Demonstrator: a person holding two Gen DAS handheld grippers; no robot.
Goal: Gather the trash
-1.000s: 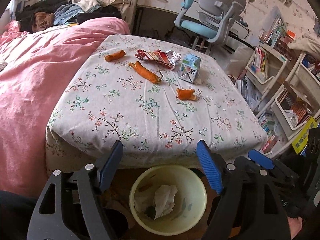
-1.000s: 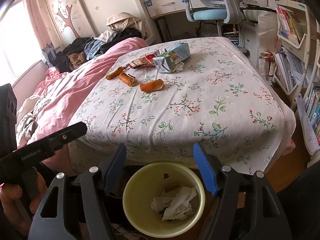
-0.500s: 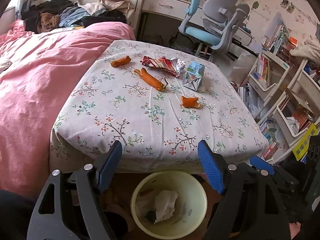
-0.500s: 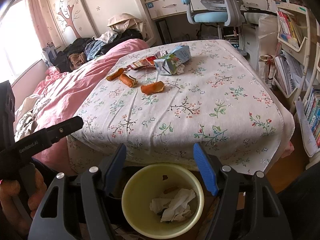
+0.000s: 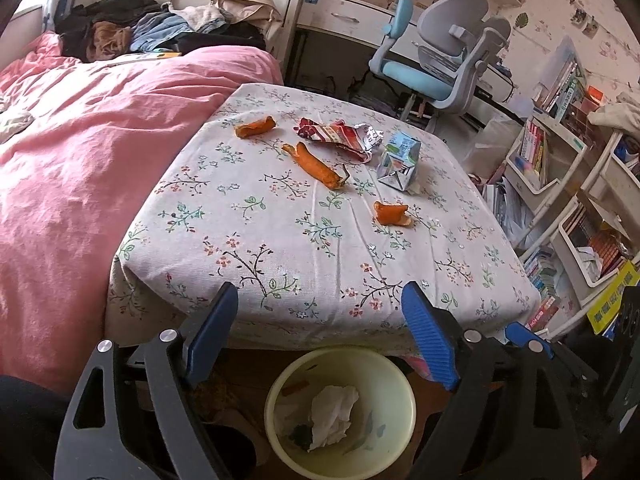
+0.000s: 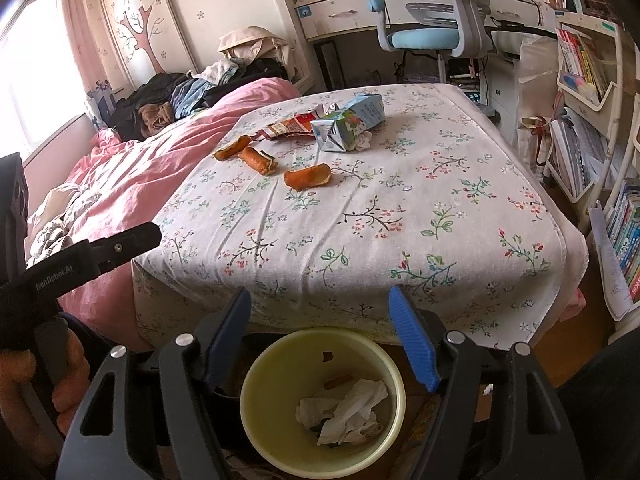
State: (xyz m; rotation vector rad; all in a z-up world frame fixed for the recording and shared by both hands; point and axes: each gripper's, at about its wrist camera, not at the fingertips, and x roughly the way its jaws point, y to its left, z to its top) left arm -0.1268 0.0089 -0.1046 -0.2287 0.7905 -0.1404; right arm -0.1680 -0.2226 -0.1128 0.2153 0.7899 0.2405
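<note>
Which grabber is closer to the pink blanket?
Left. The left gripper, jaws opening with nothing between them, is beside the pink blanket; the right gripper is farther over, toward the bookshelves.

Floral-clothed table [image 5: 304,248] with three orange peels [image 5: 317,166], crumpled wrapper [image 5: 340,136] and flattened carton [image 5: 399,162].

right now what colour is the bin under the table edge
Pale yellow bin, clearest in the right wrist view.

Hovering over pale yellow wastebasket [image 5: 394,376] holding crumpled tissue [image 5: 332,412]; left gripper [image 5: 320,336] jaws opening, gripping nothing.
</note>
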